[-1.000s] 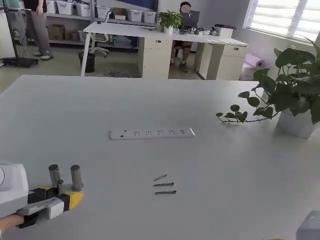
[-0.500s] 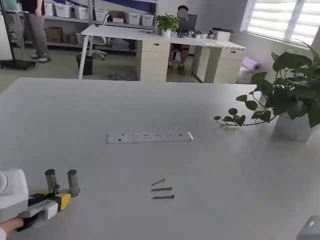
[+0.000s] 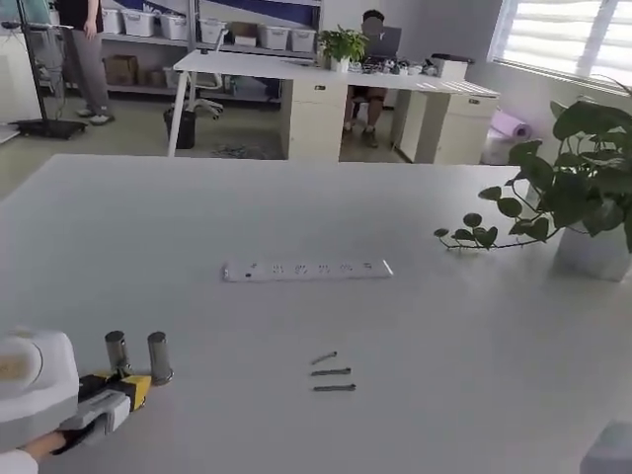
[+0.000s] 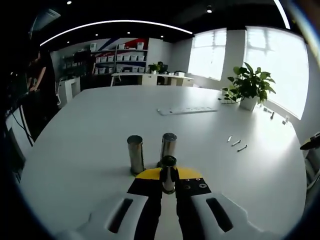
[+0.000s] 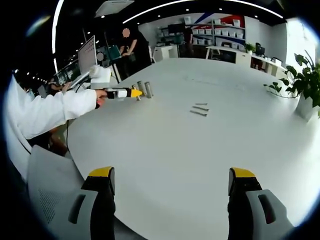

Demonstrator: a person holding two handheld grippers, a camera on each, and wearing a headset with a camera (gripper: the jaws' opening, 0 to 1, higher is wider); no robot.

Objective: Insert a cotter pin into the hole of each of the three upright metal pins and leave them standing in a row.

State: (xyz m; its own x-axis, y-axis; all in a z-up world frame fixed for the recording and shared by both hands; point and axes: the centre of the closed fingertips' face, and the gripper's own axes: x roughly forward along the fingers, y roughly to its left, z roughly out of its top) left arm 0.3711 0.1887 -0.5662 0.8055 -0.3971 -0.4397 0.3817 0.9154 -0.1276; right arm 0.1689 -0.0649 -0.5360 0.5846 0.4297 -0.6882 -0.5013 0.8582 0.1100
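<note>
We see one metal pin [image 4: 168,167] clamped upright in the left gripper [image 3: 133,387], lower left of the head view, just beside two free-standing metal pins [image 4: 135,154]. Three cotter pins [image 3: 331,372] lie loose at lower centre, well apart from them. The right gripper [image 5: 170,176] has its jaws spread wide, gripping nothing. A power strip [image 3: 308,270] sits mid-frame.

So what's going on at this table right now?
A person is working with two handheld grippers. The left gripper is shut on one metal pin, right beside the two other metal pins standing upright on the white table. The right gripper hangs open over the table with nothing in it. The three cotter pins lie loose in a row, none inserted yet.
</note>
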